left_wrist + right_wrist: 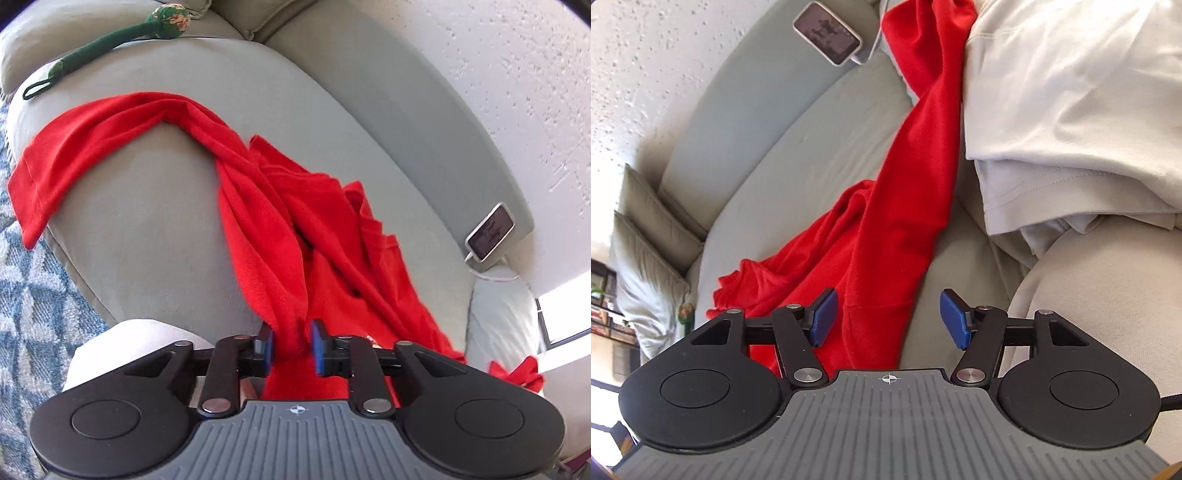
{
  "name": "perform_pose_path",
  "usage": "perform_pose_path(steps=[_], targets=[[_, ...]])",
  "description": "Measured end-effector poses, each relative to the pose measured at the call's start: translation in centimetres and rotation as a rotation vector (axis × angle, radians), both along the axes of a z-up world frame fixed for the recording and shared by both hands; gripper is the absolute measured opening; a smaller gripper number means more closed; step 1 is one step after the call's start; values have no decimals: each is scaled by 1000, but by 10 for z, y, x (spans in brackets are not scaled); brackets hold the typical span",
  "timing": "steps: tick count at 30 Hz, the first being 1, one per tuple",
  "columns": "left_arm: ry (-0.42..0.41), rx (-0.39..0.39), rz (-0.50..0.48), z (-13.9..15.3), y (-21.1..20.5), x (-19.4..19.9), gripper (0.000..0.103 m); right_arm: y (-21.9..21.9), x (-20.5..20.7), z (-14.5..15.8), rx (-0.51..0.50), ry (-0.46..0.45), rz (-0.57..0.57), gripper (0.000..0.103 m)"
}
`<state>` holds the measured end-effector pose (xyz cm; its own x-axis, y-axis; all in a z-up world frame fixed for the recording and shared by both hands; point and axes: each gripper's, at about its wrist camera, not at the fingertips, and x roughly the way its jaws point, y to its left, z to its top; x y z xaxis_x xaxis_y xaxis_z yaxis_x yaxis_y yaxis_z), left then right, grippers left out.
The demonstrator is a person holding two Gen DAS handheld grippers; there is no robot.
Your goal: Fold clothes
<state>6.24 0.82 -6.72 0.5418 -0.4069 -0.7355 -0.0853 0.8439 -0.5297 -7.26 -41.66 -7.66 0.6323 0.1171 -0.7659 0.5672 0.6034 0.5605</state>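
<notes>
Left wrist view: the left gripper, jaws narrowed, has a bunched fold of a red garment between its blue pads; whether they press on the cloth cannot be told. The garment lies twisted across a pale grey sofa cushion, one end draped over the edge. Right wrist view: the right gripper stands spread above the red cloth's hem, gripping nothing, beside a person's white shirt.

Likely a home living room: a grey sofa, patterned blue rug and cushions.
</notes>
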Motion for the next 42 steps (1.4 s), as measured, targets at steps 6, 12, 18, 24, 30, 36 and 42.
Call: perform_pose_path(steps=[6, 12, 18, 24, 30, 36, 42], targets=[[-25, 48, -33, 0, -7, 0, 26, 38, 42, 0, -78, 68, 132, 63], [-35, 44, -28, -1, -4, -2, 26, 67, 79, -15, -206, 248, 138, 63], [-33, 59, -46, -3, -4, -1, 28, 68, 67, -17, -317, 250, 160, 25], [21, 18, -33, -11, -1, 1, 35, 17, 13, -4, -181, 139, -28, 3], [32, -55, -11, -14, -1, -10, 45, -47, -22, 9, 6, 18, -253, 3], [47, -79, 7, -19, -10, -21, 46, -66, -16, 7, 73, -18, -308, 3], [65, -95, -41, -34, -33, -19, 44, -90, -4, 16, 47, -60, -388, 3]])
